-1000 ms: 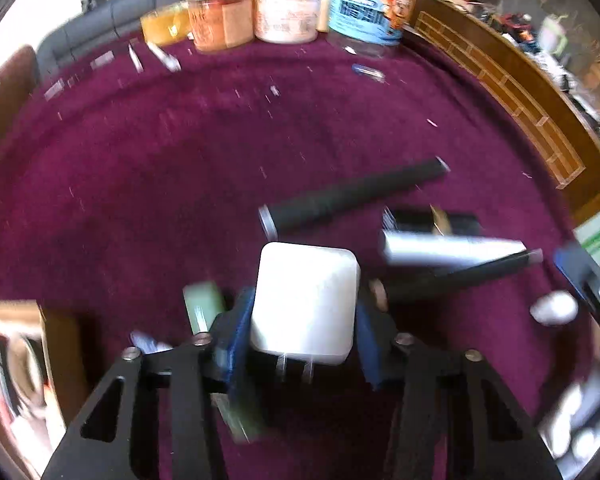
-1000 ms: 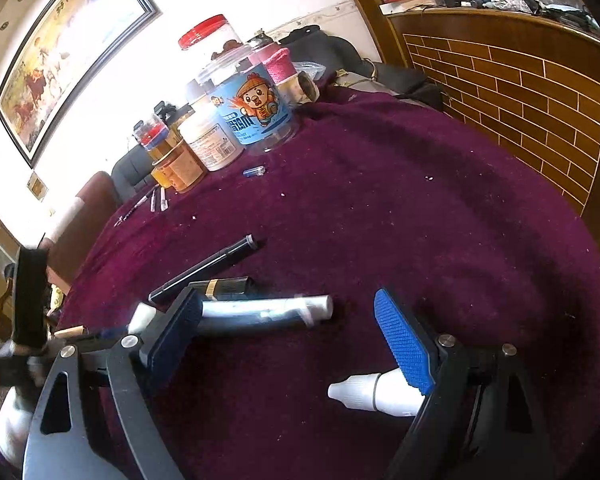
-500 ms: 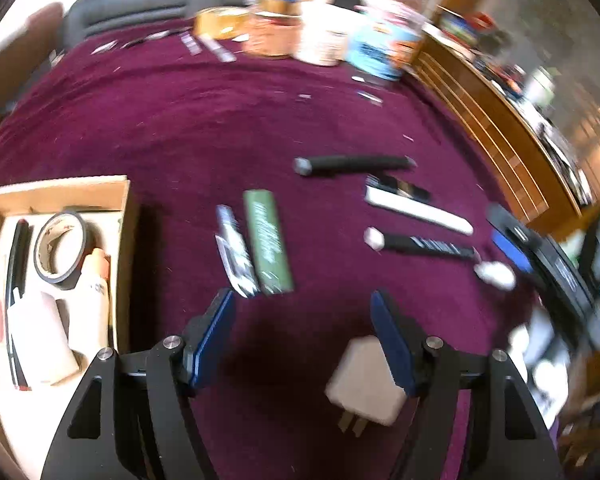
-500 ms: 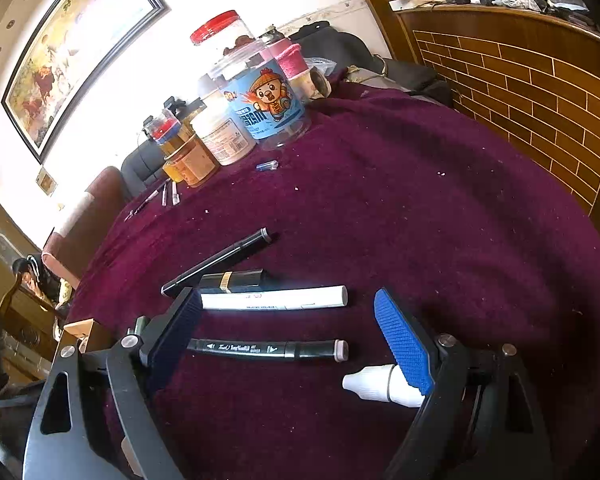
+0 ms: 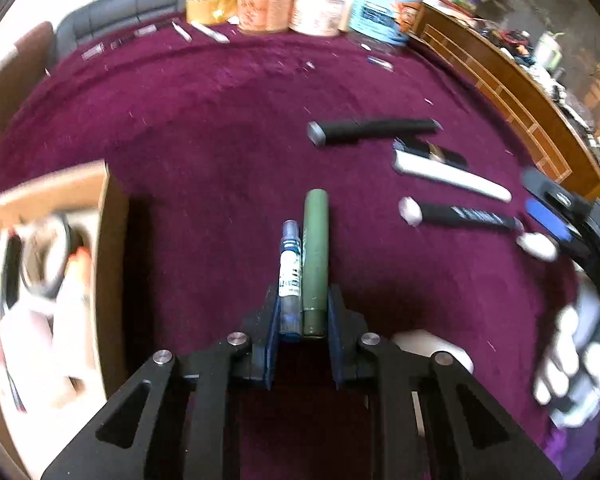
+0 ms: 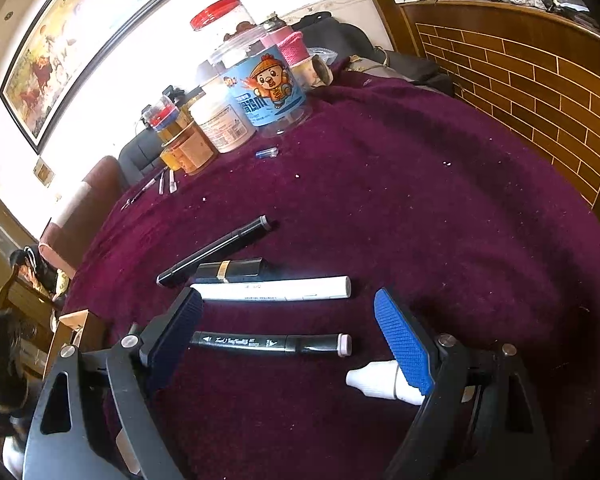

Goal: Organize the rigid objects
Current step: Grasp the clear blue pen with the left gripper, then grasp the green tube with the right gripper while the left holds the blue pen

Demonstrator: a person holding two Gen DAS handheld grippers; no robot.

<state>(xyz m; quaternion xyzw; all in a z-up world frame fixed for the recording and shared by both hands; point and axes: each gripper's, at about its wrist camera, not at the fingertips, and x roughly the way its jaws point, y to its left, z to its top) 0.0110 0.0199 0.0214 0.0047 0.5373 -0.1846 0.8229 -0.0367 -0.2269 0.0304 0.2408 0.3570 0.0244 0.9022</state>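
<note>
My left gripper [image 5: 302, 312] is shut on a green stick [image 5: 315, 256] and a blue pen [image 5: 291, 268], side by side between its pads. A white charger [image 5: 428, 350] lies on the cloth just right of it. A cardboard box [image 5: 108, 240] with tape and bottles is at the left. My right gripper [image 6: 296, 340] is open over a black marker [image 6: 268, 344]; a white marker [image 6: 276, 290], a black lipstick [image 6: 230, 268] and a long black pen [image 6: 216, 250] lie beyond. A white dropper bottle [image 6: 374, 378] lies by its right finger.
Jars and tubs [image 6: 236, 100] stand at the table's far edge on the purple cloth [image 6: 420, 200]. Small pens [image 5: 204, 32] lie near them. A brick-patterned wooden counter [image 6: 540, 72] curves along the right. The right gripper shows in the left wrist view [image 5: 560, 216].
The left gripper let go of the white charger, which now lies on the cloth, then moved to the green stick and blue pen and shut on them. The right gripper stayed open and nearly still.
</note>
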